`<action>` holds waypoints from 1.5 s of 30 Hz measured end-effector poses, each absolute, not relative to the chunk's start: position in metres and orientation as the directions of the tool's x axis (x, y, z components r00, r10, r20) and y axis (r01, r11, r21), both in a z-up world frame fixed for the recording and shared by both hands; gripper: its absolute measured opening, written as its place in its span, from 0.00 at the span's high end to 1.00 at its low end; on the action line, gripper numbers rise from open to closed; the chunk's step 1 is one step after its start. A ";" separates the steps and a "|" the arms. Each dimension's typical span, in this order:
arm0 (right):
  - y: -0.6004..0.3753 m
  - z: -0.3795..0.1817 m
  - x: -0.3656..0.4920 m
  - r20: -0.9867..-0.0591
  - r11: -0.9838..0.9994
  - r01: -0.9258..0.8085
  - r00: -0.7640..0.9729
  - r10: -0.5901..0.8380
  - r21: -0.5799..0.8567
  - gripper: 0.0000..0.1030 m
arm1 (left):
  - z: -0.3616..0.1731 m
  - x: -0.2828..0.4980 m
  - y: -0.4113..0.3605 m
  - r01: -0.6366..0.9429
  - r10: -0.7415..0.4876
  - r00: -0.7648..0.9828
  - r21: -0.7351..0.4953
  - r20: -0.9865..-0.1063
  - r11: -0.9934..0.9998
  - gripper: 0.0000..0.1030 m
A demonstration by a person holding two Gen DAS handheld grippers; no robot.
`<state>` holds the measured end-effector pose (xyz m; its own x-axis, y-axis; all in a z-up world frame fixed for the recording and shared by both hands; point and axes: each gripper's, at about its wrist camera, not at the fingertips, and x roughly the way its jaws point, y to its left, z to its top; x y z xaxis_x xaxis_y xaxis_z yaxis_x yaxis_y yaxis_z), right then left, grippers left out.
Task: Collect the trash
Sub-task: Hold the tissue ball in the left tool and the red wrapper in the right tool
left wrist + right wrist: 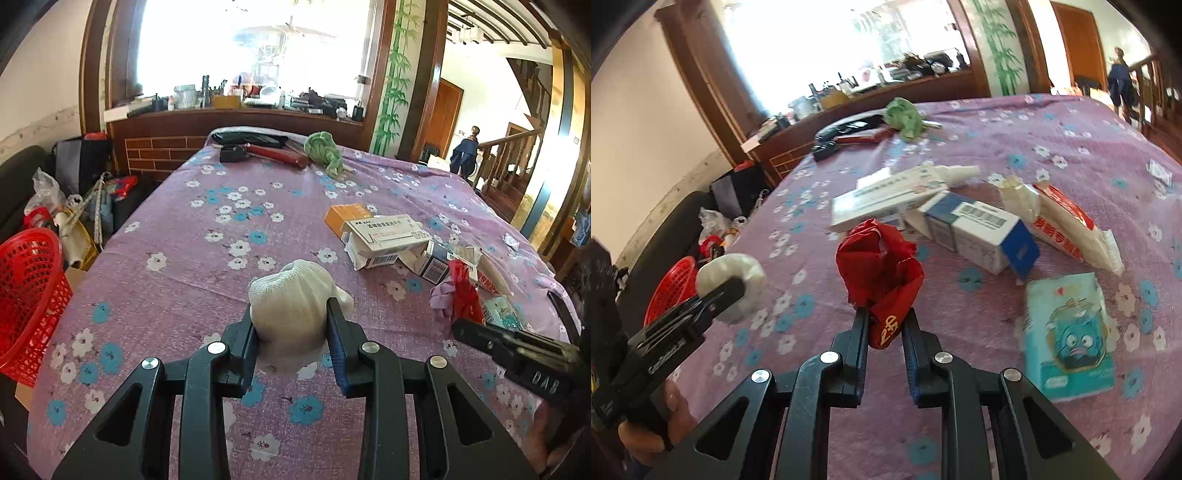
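Observation:
My left gripper point(291, 314) is shut on a crumpled white cloth wad point(291, 299) and holds it above the purple flowered tablecloth point(177, 280). It also shows in the right wrist view point(738, 286) with the white wad point(733, 275). My right gripper point(884, 314) is shut on a crumpled red wrapper point(879, 266) above the cloth. The red wrapper point(466, 291) also shows in the left wrist view. Empty medicine boxes point(975, 225), a white wrapper with red print point(1067, 221) and a teal tissue pack point(1069, 328) lie on the table. A red mesh basket point(26, 295) stands left of the table.
A green cloth point(325, 149), a red tool point(277, 153) and black items point(251, 139) lie at the far end. An orange box point(345, 216) lies by the medicine boxes. Bags and clutter point(74, 218) stand on the floor at left. A stair rail point(509, 162) is at right.

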<state>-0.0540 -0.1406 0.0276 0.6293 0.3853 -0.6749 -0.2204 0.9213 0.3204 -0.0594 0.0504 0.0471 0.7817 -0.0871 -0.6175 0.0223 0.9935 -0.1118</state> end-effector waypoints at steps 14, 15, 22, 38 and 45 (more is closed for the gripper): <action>-0.138 0.031 -0.063 -0.630 0.911 -0.254 0.660 0.409 0.326 0.82 | 0.043 -0.082 0.042 0.020 -0.066 0.791 -0.082 -0.608 0.996 0.68; -0.139 0.031 -0.063 -0.629 0.908 -0.255 0.658 0.414 0.331 0.82 | 0.044 -0.085 0.040 0.019 -0.056 0.797 -0.067 -0.602 0.998 0.68; -0.137 0.031 -0.063 -0.628 0.906 -0.263 0.656 0.419 0.330 0.81 | 0.043 -0.084 0.040 0.003 -0.036 0.795 -0.055 -0.606 0.999 0.68; -0.134 0.030 -0.062 -0.632 0.905 -0.272 0.649 0.423 0.327 0.81 | 0.041 -0.081 0.041 -0.001 -0.031 0.789 -0.051 -0.613 0.999 0.68; -0.133 0.031 -0.062 -0.631 0.905 -0.272 0.649 0.424 0.328 0.81 | 0.040 -0.082 0.042 -0.004 -0.027 0.789 -0.049 -0.614 0.999 0.68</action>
